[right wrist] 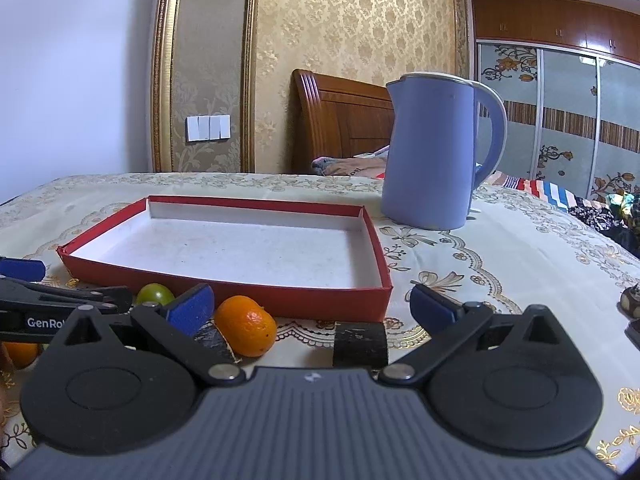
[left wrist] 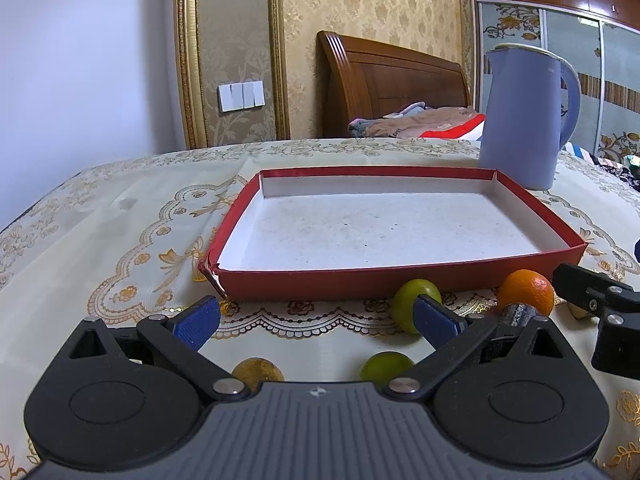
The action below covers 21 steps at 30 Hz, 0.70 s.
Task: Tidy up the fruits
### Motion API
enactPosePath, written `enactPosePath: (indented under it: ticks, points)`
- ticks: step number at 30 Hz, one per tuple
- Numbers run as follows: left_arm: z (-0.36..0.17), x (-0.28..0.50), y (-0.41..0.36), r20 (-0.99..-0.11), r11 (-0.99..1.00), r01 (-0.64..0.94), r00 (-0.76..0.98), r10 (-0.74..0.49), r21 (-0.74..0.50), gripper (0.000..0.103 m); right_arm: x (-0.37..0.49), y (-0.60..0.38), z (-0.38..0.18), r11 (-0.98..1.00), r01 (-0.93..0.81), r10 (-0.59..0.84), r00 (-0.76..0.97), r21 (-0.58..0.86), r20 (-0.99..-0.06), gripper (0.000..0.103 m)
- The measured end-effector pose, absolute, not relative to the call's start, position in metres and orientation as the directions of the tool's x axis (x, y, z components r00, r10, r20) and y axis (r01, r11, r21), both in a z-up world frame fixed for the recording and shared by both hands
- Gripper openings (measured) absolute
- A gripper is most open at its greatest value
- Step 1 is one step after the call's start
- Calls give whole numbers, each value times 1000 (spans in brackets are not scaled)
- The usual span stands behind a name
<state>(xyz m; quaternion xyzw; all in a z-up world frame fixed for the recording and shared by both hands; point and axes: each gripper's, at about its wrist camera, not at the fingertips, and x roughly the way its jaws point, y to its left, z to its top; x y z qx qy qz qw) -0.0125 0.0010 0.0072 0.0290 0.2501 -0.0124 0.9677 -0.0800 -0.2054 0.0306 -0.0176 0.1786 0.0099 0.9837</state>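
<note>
A shallow red box (left wrist: 360, 280) with a white, empty inside lies on the tablecloth. In front of it lie a green fruit (left wrist: 408, 296), a second green fruit (left wrist: 384, 366), a brownish-yellow fruit (left wrist: 256, 372) and an orange (left wrist: 526, 290). My left gripper (left wrist: 316, 316) hovers open over them and holds nothing. The right wrist view shows the same box (right wrist: 240, 296), the orange (right wrist: 246, 326), a green fruit (right wrist: 154, 294) and another orange (right wrist: 20, 354) at the left edge. My right gripper (right wrist: 312, 304) is open and empty, just right of the orange.
A tall lilac kettle (left wrist: 524, 120) (right wrist: 432, 152) stands behind the box's right corner. Two dark strips (right wrist: 360, 344) lie on the cloth before the box. Small dark items (right wrist: 632, 300) sit at the right edge. A bed and a wardrobe are behind the table.
</note>
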Motion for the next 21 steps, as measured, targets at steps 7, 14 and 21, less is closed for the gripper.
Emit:
enactPosePath:
  ticks: [7, 14, 21]
  points:
    - [8, -12, 0, -482, 998, 41, 876, -12, 50, 103, -84, -203, 29, 999, -31, 18, 944, -34, -330, 103]
    - [8, -13, 1, -481, 998, 42, 877, -12, 53, 103, -83, -205, 29, 999, -44, 37, 944, -14, -327, 103]
    - [8, -14, 0, -480, 997, 51, 877, -18, 55, 103, -79, -207, 29, 998, -59, 56, 933, 2, -356, 103]
